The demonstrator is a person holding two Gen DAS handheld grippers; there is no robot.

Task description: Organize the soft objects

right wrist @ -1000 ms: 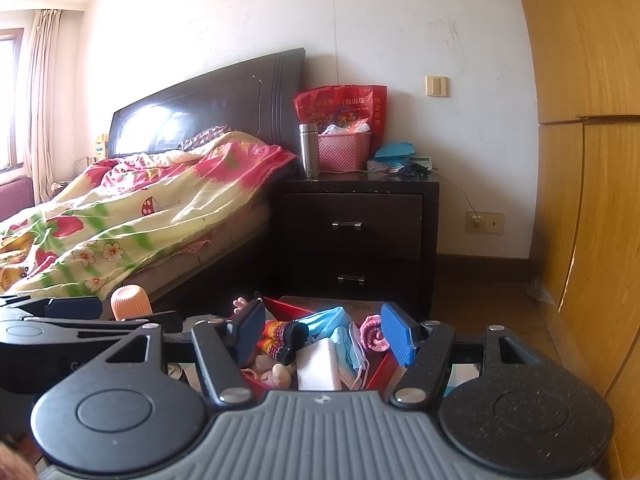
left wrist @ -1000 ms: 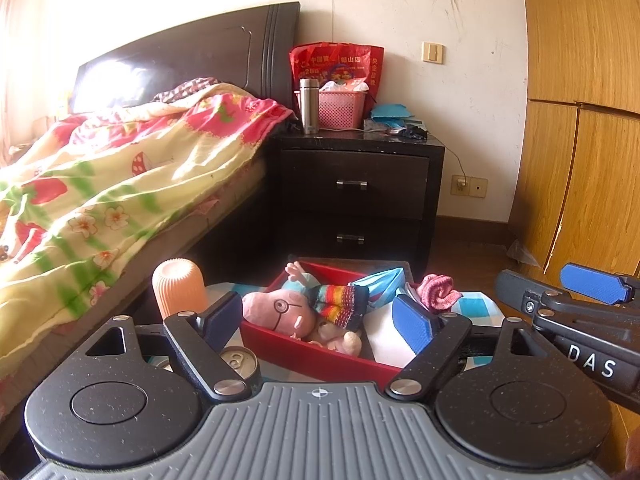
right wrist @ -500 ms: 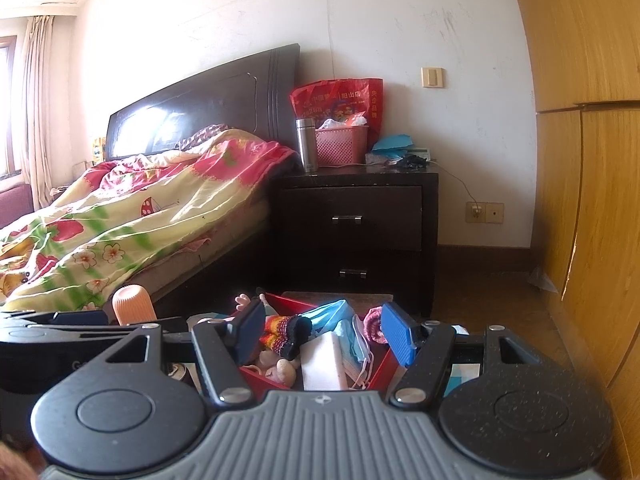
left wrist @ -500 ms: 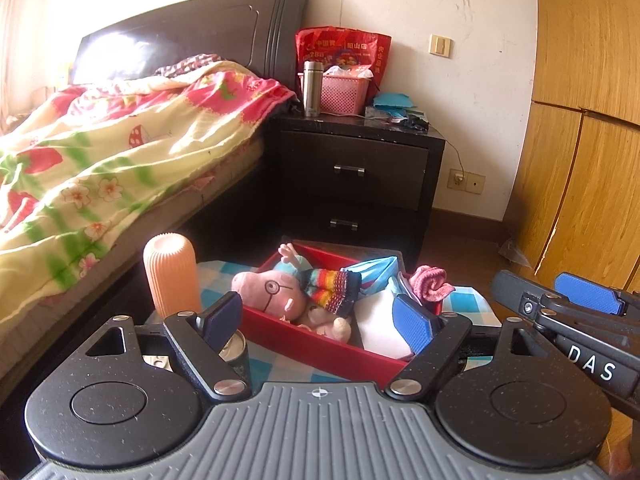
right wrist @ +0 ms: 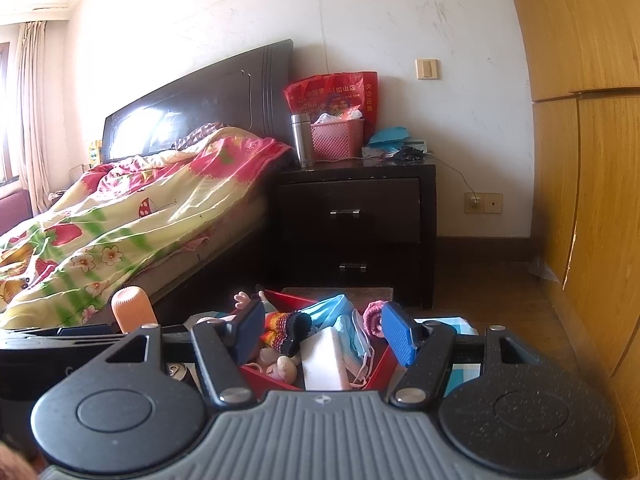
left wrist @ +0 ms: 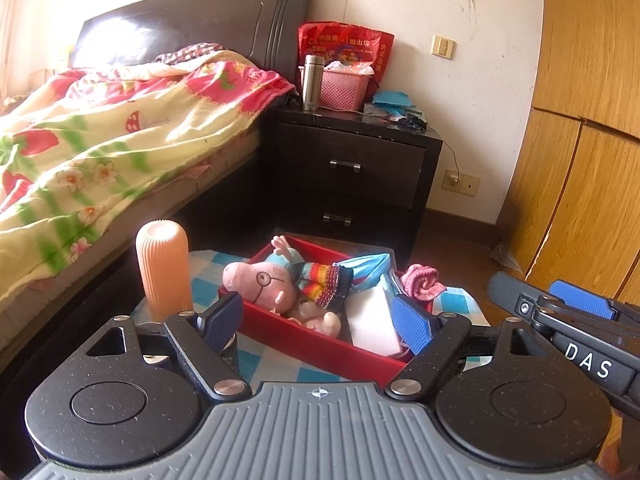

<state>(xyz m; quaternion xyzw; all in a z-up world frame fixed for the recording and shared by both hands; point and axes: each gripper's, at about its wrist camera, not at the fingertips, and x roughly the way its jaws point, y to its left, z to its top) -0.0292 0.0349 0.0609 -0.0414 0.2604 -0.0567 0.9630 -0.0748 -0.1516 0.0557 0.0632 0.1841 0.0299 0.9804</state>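
Both of your grippers hang short of the shallow red tray on the blue-and-white checked cloth, and neither holds anything. Your left gripper has its jaws spread wide, with nothing between the pads; your right gripper stands about half open, also empty.

The soft things already lie in the tray: a pink plush pig with glasses, a rainbow-striped knitted sock, a blue face mask and a white foam block. One piece looks unfinished: the pink knitted bundle, which sits at the tray's far right corner, perhaps on the rim, though you cannot tell for sure.

That bundle lies ahead and to the right of your left gripper, but nearly straight beyond the right pad of your right gripper, so the right hand is probably the nearer. The tray's long axis runs from far left to near right.
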